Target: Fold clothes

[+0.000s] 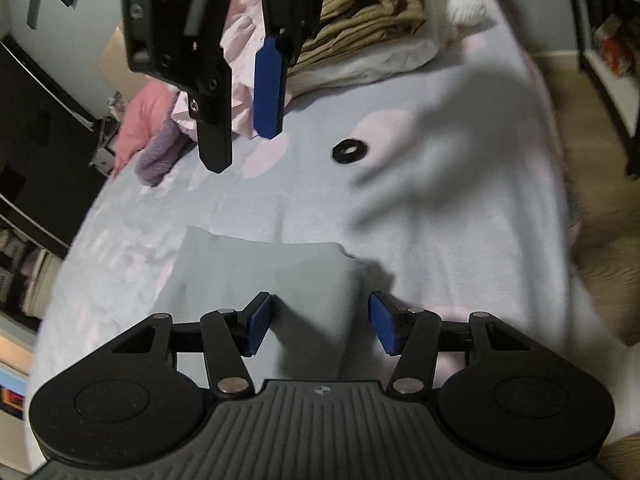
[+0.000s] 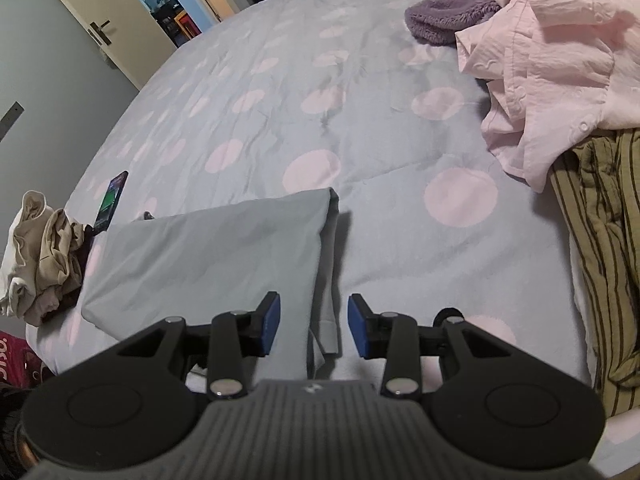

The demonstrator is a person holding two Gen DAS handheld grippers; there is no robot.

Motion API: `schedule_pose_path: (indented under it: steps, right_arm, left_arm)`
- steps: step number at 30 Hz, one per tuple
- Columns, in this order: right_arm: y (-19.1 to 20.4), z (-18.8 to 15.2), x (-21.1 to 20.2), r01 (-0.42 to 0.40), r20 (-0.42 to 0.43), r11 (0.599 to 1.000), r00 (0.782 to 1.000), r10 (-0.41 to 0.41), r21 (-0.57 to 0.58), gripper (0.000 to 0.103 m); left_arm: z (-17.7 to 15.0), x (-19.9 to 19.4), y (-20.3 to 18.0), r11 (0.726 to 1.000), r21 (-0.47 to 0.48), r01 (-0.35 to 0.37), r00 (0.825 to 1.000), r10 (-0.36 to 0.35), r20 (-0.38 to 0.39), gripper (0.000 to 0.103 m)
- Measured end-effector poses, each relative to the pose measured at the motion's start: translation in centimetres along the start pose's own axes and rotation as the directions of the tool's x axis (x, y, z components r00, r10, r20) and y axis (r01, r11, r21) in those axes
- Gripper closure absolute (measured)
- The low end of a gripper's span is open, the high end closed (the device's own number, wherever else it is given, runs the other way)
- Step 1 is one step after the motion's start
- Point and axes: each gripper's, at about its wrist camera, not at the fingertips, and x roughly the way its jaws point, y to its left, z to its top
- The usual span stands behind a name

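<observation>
A folded pale grey-blue garment (image 1: 260, 272) (image 2: 208, 252) lies flat on the dotted bedcover (image 1: 440, 220) (image 2: 280, 100). My left gripper (image 1: 322, 326) hovers just over its near edge, open, with nothing held between its blue pads. My right gripper (image 2: 314, 328) is open too, its fingers straddling the garment's right-hand folded edge from above without pinching it. In the left wrist view the right gripper (image 1: 242, 152) hangs at the top left, fingers pointing down and apart, above the bedcover beyond the garment.
A crumpled pink shirt (image 2: 552, 64), a purple fuzzy item (image 2: 444, 16) and an olive striped garment (image 2: 592, 240) are piled along one side. A beige clothes heap (image 2: 40, 252) and a phone (image 2: 110, 200) lie near the bed edge. A black ring (image 1: 351, 151) rests mid-bed.
</observation>
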Motion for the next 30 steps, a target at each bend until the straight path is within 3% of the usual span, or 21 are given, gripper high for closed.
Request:
schedule_pose_path:
  steps: [2,4,6,10,16,19,21,25,29,30]
  right_arm:
    - [-0.2,0.0,0.1,-0.001,0.000,1.000,1.000,0.001,0.009,0.062]
    - [-0.5,0.0,0.3,0.005,0.000,1.000,1.000,-0.005,0.028,0.057]
    - [-1.4,0.3,0.9,-0.014,0.000,0.996,1.000,0.014,0.090,0.050]
    - [-3.1,1.8,3.4,-0.066,-0.018,0.981,0.997,0.071,0.183,0.048]
    - [-5.2,4.4,7.7,-0.178,-0.049,0.958,0.980,0.193,0.226,0.046]
    - [-5.8,5.0,10.1,-0.230,-0.074,0.944,0.964,0.254,0.236,0.035]
    - [-6.1,5.1,11.7,-0.264,-0.097,0.933,0.951,0.294,0.247,0.035]
    - [-6.6,4.5,14.6,-0.364,-0.137,0.871,0.895,0.426,0.330,0.035]
    - [-6.4,4.4,15.9,-0.417,-0.111,0.825,0.865,0.488,0.381,0.036]
    - [-6.4,4.4,16.0,-0.421,-0.098,0.818,0.865,0.492,0.393,0.044]
  left_arm:
    - [-0.1,0.3,0.2,1.000,-0.002,0.000,1.000,0.000,0.001,0.053]
    - [-0.2,0.4,0.5,1.000,-0.005,0.007,1.000,-0.007,0.009,0.069]
    - [-0.5,0.3,0.8,1.000,-0.013,0.018,1.000,-0.018,0.022,0.074]
    - [-0.5,0.1,1.6,0.999,-0.041,0.034,0.999,-0.033,0.033,0.088]
    - [-0.5,-0.9,3.2,0.993,-0.106,0.051,0.996,-0.043,0.075,0.090]
    - [-0.7,-1.3,3.9,0.987,-0.148,0.061,0.994,-0.047,0.098,0.090]
    - [-0.9,-1.7,4.3,0.982,-0.176,0.068,0.992,-0.049,0.114,0.090]
    - [-1.4,-2.4,5.4,0.968,-0.237,0.082,0.988,-0.048,0.144,0.090]
    - [-1.7,-2.9,6.1,0.955,-0.281,0.097,0.985,-0.051,0.164,0.090]
    - [-1.7,-3.0,6.1,0.953,-0.286,0.100,0.984,-0.053,0.168,0.090]
